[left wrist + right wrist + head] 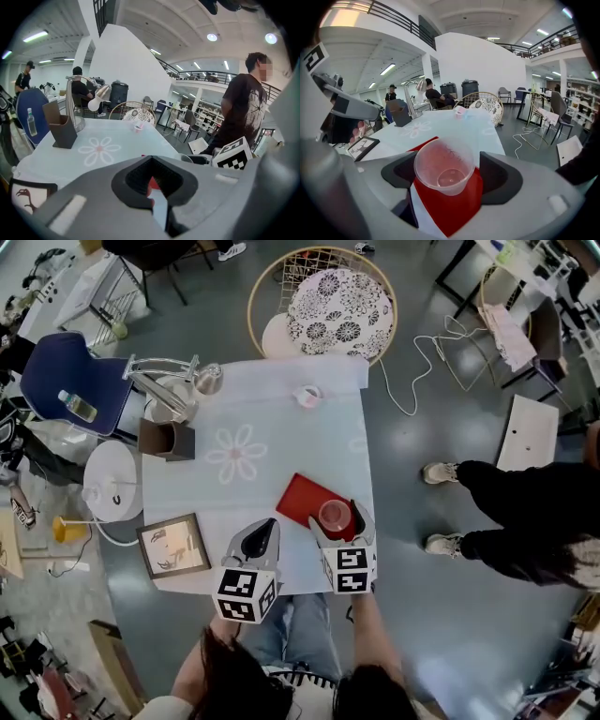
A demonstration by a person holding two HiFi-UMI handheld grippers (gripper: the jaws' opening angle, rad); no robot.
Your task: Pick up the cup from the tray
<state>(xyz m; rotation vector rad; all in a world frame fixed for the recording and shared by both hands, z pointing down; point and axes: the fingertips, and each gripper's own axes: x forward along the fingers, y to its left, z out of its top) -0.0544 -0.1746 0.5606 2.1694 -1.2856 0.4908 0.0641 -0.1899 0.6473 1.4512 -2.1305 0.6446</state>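
A clear plastic cup [335,515] stands upright between the jaws of my right gripper [336,519], over the near right corner of the red tray [300,495]. In the right gripper view the cup [444,166] is pressed by a dark pad on each side, with the tray [454,211] beneath it; whether its base touches the tray I cannot tell. My left gripper [269,523] hovers just left of the tray, jaws together and empty. In the left gripper view only a sliver of the tray [152,184] shows through the jaws' notch.
On the white table [281,437] are a desk lamp [164,381], a brown box [169,439], a framed picture [173,545] and a small pink cup [307,396]. A wicker chair [323,301] stands beyond. A person [506,512] stands close to the right.
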